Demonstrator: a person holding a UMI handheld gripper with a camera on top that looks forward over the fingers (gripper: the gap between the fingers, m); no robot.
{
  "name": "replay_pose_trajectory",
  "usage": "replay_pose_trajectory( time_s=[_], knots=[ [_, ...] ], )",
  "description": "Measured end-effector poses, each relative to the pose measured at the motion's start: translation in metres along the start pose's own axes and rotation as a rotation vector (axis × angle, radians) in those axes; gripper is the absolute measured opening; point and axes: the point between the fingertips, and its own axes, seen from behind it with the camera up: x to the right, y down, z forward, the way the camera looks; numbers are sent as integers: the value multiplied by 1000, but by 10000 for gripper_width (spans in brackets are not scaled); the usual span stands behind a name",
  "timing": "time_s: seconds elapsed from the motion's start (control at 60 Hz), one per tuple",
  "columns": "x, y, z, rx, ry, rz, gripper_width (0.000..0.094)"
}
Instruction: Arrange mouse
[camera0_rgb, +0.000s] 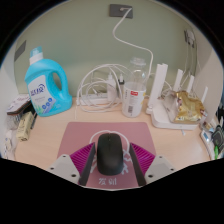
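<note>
Holding the black mouse (110, 156) between the two pink-padded fingers, the tongs (110, 172) appear closed on its sides, with the pads hard against its flanks and no gap that I can make out. The mouse sits over the near part of the pink mouse pad (85, 134), which lies flat on the counter (45, 140); whether it rests on the pad or is lifted just clear cannot be told. To do this step well, I judge the tongs should keep the mouse level and square to the pad's edges, bring it to the pad's middle, and release only once it sits flat, since a smooth shell can slip from a loose grip. Beyond the pad stands a clear plastic bottle (135, 92) with a red label; its contents are not clear. A blue detergent jug (46, 88) stands capped, contents hidden. White cables (98, 88) lie coiled between them.
</note>
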Motion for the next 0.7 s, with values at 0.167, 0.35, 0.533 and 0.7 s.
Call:
replay_pose_trajectory(
  time_s=[0.167,0.35,0.533,0.7],
  knots=[
    [-2,-16,-54,41,20,-12,844],
    [-8,-23,-153,112,55,-35,850],
    [-17,-6,-247,155,75,-46,850],
    [-21,16,-301,164,83,-57,847]
  ],
)
